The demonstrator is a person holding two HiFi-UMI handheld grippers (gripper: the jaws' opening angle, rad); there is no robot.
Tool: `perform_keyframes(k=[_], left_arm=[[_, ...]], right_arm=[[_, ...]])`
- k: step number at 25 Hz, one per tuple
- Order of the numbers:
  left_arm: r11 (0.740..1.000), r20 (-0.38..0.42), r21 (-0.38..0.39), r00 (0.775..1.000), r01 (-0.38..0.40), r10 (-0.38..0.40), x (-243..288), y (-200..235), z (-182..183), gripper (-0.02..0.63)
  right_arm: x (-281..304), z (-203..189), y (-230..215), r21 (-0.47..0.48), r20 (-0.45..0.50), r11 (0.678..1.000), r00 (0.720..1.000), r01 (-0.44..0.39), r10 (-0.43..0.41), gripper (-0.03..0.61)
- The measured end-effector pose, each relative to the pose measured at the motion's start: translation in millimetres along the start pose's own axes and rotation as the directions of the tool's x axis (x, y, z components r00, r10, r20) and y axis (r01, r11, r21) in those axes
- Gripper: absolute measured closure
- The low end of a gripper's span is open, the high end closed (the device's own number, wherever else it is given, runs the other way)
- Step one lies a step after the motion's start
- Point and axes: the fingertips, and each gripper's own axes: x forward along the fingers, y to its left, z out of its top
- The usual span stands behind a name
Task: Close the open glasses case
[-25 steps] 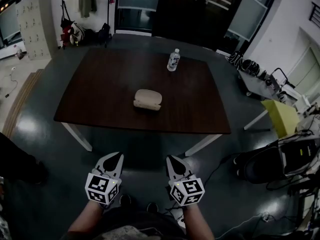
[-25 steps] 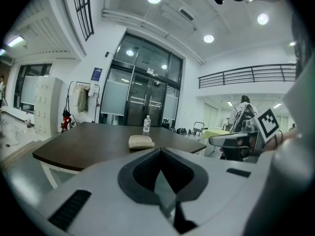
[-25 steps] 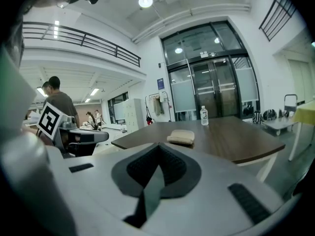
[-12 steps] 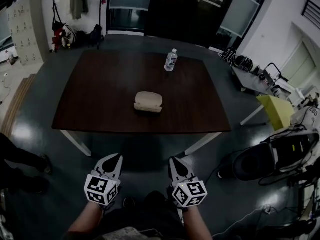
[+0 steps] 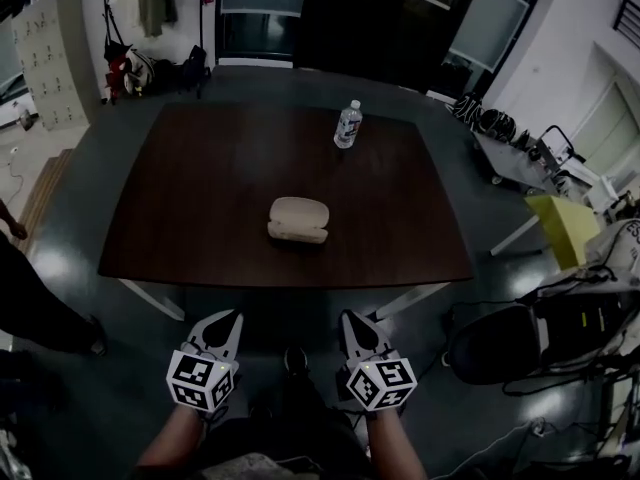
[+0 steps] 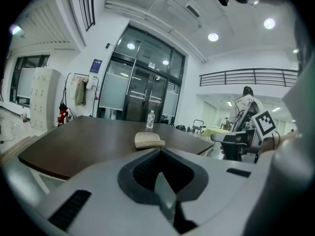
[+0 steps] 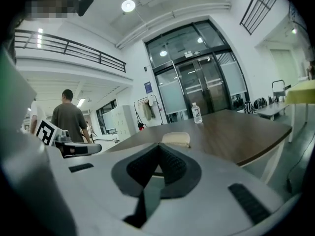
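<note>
While the case (image 5: 298, 219) sits mid-table (image 5: 180, 198), reach comes first.
Both clenched empty, left gripper (image 5: 228, 318) and right gripper (image 5: 352, 318) should come near, then press it shut squarely.

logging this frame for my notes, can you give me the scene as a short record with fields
table: dark brown wood, two things on it
glasses case: beige, near the table's middle; whether the lid is open is too small to tell
water bottle: upright, at the far side
left gripper: jaws together, empty, short of the table's near edge
right gripper: jaws together, empty, beside the left
task status: case not yet touched
</note>
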Motion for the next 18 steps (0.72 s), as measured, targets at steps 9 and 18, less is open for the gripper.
perform_keyframes(k=[9,18], left_arm=[[0.998,-0.014,0.033,0.998,-0.057,0.057,85,28,50,0.605],[0.996,-0.102,0.051,0.992,-0.066,0.071,167,39,68,0.605]], right_arm=[[92,55,-61,0.02,0.012,0.998,0.999,-0.052,0.052,0.589],[149,81,-119,0.078,-0.028,0.991,0.993,-0.11,0.112,0.589]])
